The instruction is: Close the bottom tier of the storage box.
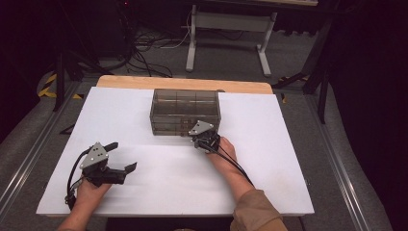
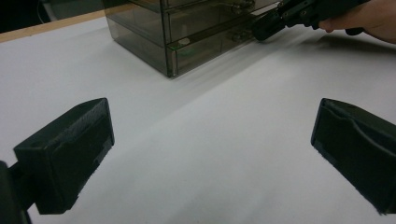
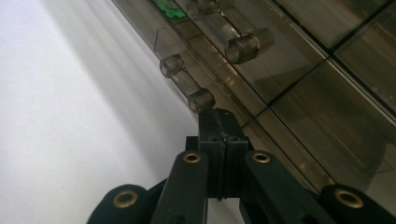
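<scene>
From the high view I have the smoky clear drawer cabinet (image 1: 185, 111) standing toward the far middle of the white tabletop (image 1: 269, 159), its front facing me. My right claw (image 1: 202, 139) is up against the cabinet's lower front, right of centre. My left claw (image 1: 120, 156) hovers near the near-left corner, well apart from the cabinet.

The right gripper view gives what the high view cannot — two clear bar handles, the nearer handle (image 3: 187, 84) just ahead of the jaw tips, a second handle (image 3: 229, 35) beyond it, and a green scrap (image 3: 169, 8) behind the drawer front. The right claw (image 3: 219, 122) has its jaws pressed together, nothing between them; whether the tips touch the drawer front I cannot tell.

Left gripper view: left claw (image 2: 210, 140) spread wide, empty, bare tabletop between its jaws.

Count — one cabinet, two claws, two handles seen close.

Open room lies broad on both sides of the cabinet and across the near half.
</scene>
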Tool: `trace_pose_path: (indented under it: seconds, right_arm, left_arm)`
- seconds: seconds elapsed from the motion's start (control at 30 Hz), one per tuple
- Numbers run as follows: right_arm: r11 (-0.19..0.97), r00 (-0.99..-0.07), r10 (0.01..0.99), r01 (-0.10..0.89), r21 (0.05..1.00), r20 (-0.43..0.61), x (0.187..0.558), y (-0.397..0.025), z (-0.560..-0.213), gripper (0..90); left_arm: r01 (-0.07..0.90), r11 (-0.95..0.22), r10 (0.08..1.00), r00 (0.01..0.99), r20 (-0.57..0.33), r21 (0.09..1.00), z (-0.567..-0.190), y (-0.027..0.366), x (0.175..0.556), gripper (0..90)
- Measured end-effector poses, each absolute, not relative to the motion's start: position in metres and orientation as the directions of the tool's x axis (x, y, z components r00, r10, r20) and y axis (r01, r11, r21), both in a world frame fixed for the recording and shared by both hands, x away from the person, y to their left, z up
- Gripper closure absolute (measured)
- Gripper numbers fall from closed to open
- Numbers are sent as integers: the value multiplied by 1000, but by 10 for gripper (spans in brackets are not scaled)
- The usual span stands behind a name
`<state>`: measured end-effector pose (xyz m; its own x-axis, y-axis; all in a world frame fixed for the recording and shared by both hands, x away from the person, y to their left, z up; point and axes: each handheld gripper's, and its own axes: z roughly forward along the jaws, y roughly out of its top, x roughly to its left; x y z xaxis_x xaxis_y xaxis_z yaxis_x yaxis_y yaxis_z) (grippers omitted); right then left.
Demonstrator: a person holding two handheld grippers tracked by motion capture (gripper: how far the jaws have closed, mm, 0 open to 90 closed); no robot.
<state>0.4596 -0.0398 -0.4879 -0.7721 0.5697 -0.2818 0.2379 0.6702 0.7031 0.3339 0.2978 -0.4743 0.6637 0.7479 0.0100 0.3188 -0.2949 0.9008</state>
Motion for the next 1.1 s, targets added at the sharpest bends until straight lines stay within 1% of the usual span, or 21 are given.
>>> trace_pose_path:
  seconds: [0.17,0.6,0.97,1.1]
  right_arm:
    - [672,-758,579,237,701,-300,461,-38,-491,900]
    - [654,-744,604,256,712,-287,463,-37,-491,900]
    - [633,-782,575,237,737,-242,455,-44,-473,900]
    - [631,-802,553,227,742,-226,450,-46,-465,839]
  left_arm:
    - [318,-294,749,663,10,901,-474,298,334,4]
    - [317,-291,750,661,10,903,-475,298,335,4]
    - [315,-285,749,662,5,905,-475,297,335,4]
    - [318,-277,750,661,-2,907,-475,297,335,4]
